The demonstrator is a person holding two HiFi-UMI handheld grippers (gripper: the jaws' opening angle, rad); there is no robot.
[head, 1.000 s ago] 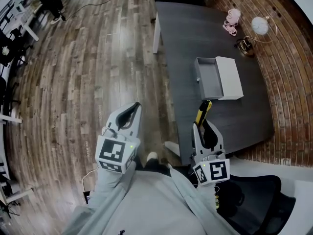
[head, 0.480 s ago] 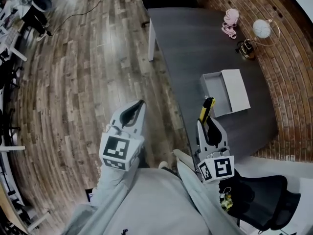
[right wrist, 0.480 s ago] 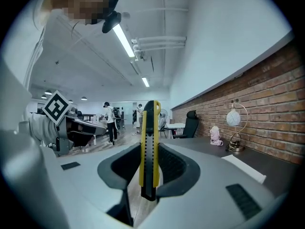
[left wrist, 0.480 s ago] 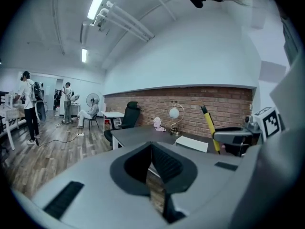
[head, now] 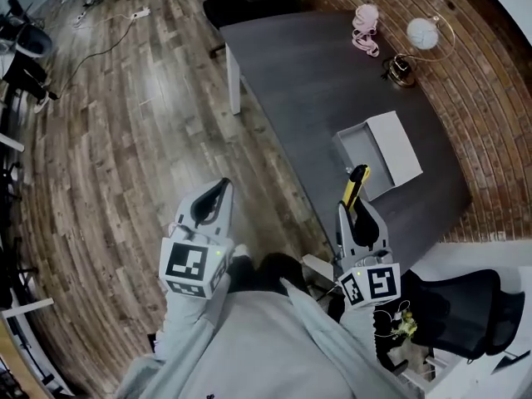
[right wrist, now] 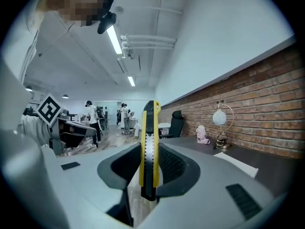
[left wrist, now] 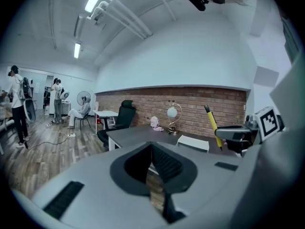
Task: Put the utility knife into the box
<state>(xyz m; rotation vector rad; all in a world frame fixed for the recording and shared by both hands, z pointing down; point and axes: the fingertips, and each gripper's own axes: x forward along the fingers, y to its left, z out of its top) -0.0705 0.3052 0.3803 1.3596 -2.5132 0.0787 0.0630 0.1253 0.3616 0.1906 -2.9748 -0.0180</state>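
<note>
A yellow and black utility knife stands upright between the jaws of my right gripper, which is shut on it. Along those jaws the knife fills the middle of the right gripper view. The open white box lies on the dark table, its lid beside it, just beyond the knife's tip. My left gripper hangs over the wood floor left of the table, shut with nothing in it. The left gripper view shows the knife and the box off to the right.
A pink object and a globe lamp stand at the table's far end by the brick wall. A black office chair sits at my right. People and a cable are farther off on the floor.
The head view has swung, so the table and box now sit lower and nearer the knife's tip. Both grippers keep their hold and their places in front of me.
</note>
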